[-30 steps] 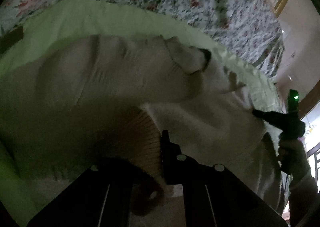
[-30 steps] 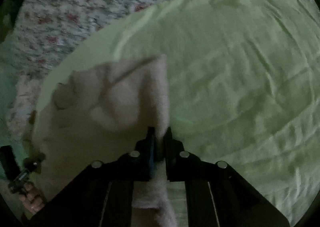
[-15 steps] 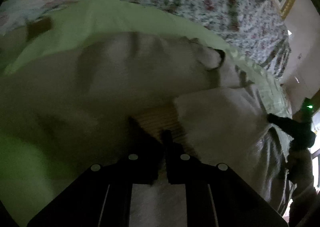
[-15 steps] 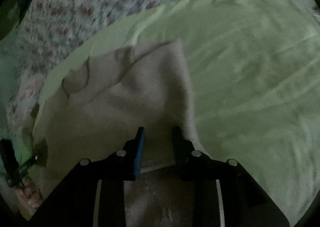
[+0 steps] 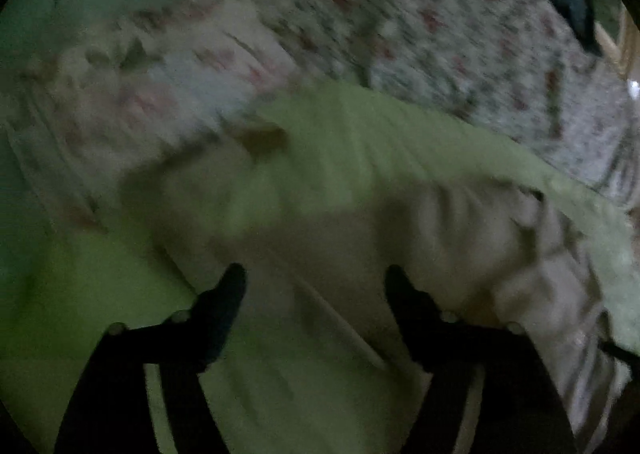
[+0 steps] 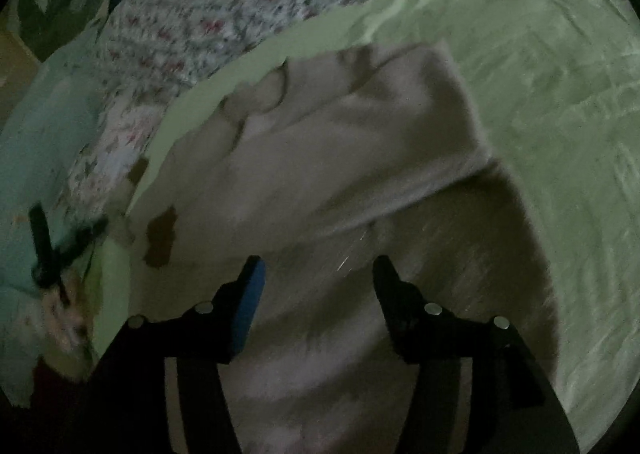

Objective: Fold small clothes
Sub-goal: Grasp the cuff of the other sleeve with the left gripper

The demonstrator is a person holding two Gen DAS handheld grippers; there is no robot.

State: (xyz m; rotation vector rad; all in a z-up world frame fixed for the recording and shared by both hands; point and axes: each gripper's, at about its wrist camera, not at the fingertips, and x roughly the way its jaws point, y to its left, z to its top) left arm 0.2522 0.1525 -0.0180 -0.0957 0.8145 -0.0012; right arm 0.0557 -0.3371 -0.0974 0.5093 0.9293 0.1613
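Left gripper [image 5: 314,280] is low over the bed, jaws spread wide, nothing between them — the beige sweater [image 5: 420,254] lies under and ahead of it on the green sheet [image 5: 380,134]. Right gripper [image 6: 318,274] is also spread wide and empty, hovering over the same sweater [image 6: 340,142]. In the right view a folded flap lies across the sweater, its edge running from lower left to upper right; the collar end points away toward the floral bedspread [image 6: 240,2]. Left view is motion-blurred — long axis unclear there.
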